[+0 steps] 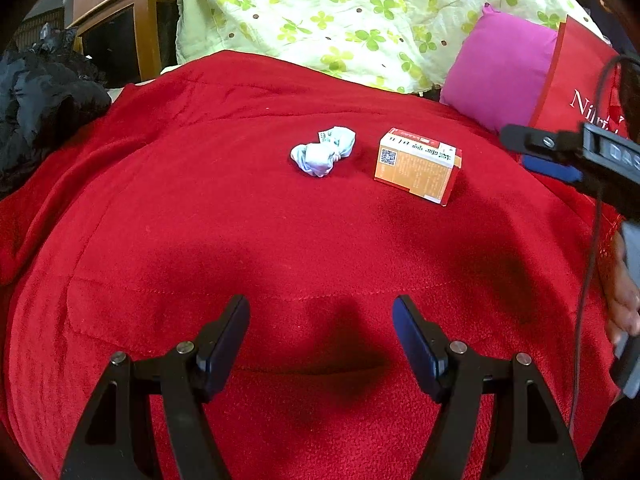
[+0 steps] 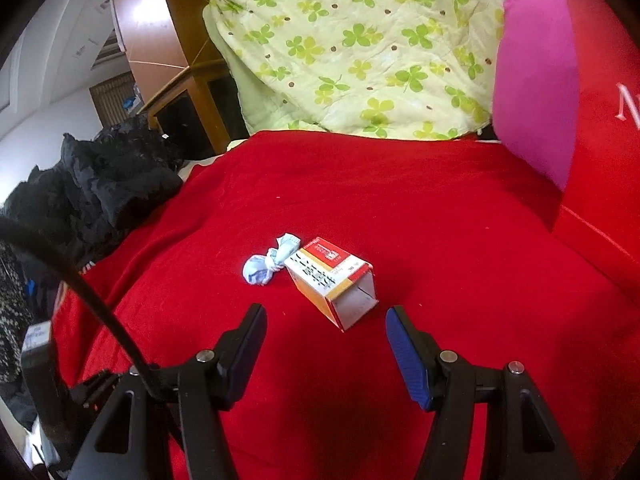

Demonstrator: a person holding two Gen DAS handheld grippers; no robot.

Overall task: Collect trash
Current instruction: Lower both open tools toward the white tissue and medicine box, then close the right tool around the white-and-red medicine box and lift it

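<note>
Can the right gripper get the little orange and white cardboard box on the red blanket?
Probably yes. The right gripper is open, the orange and white cardboard box lies just ahead, and nothing blocks the red blanket between them.

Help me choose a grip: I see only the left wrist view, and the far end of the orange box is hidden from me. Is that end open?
Observer: Yes. In the right wrist view the end of the orange box that faces the right gripper is open, with only bare cardboard showing inside.
Operator: Is that gripper ready?
Observer: Its jaws stand wide apart, and the open end lies just ahead of them, untouched.
Operator: Where is the tissue from there?
Observer: The crumpled tissue lies beyond the box's far left corner, so the box comes first.
</note>
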